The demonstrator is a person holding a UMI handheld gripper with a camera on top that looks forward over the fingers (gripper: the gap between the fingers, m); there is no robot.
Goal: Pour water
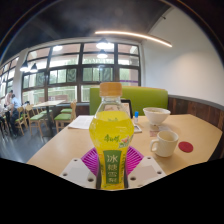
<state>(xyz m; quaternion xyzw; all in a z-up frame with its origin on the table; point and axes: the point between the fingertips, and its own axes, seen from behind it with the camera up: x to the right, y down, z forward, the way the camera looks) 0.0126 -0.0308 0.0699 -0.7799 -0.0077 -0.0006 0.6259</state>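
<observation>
A yellow drink bottle (111, 135) with an orange cap and a green label stands upright between my fingers, and both magenta pads (91, 161) press against its sides. My gripper (111, 168) is shut on the bottle's lower part. The bottle looks raised above the wooden table (70, 142). A white cup (165, 143) with a handle stands on the table just right of the bottle. Beyond it sits a white bowl (155, 117).
A small red disc (186, 147) lies right of the cup. A white sheet of paper (83, 122) lies behind the bottle to the left. A green bench seat (135, 98) stands beyond the table, with chairs, tables and a seated person (10, 102) at the far left.
</observation>
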